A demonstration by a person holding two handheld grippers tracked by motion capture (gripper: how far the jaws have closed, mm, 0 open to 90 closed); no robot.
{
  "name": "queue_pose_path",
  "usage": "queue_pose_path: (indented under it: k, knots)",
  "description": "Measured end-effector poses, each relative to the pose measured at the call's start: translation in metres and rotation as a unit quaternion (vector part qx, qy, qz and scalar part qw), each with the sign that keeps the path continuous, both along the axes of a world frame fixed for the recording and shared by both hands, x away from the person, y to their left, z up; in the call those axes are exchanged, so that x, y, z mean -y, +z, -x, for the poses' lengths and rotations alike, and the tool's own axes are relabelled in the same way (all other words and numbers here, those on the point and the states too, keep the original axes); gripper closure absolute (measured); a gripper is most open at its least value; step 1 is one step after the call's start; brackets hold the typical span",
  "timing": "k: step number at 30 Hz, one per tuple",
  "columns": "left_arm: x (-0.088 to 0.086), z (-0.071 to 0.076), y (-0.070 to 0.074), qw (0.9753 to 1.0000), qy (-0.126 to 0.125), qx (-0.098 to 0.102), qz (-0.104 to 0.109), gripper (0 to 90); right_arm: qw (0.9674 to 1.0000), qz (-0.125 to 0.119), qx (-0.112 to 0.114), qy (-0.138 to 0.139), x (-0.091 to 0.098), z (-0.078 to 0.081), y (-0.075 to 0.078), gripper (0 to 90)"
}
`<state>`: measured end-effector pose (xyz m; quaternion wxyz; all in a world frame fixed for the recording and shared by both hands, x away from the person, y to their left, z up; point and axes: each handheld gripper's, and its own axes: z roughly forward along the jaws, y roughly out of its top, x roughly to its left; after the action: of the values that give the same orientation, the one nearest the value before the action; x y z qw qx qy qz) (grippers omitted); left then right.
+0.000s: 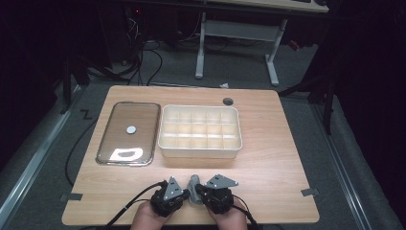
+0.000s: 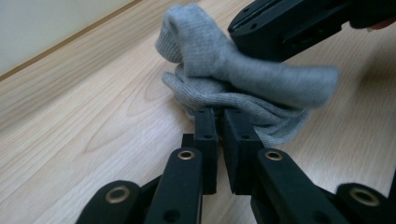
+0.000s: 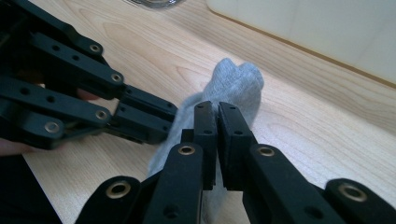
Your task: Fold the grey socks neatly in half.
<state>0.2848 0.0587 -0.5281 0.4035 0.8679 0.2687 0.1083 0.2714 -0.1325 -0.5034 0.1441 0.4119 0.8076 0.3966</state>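
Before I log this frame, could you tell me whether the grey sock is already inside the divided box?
No, the grey sock lies on the table between both grippers, short of the divided box.

The high view looks forward and down on the whole desk (image 1: 268,158) from above its near edge, while both gripper views sit low and very close over the wood, facing each other across the grey sock (image 2: 243,84) that all three share.
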Motion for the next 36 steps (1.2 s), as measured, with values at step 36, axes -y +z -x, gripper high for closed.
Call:
queue_pose_path:
  k: [36]
  knots:
    - [-0.033, -0.012, 0.023, 0.9966, 0.035, 0.027, 0.069, 83.3, 0.996, 0.001, 0.015, 0.088, -0.046, 0.002, -0.02, 90.0]
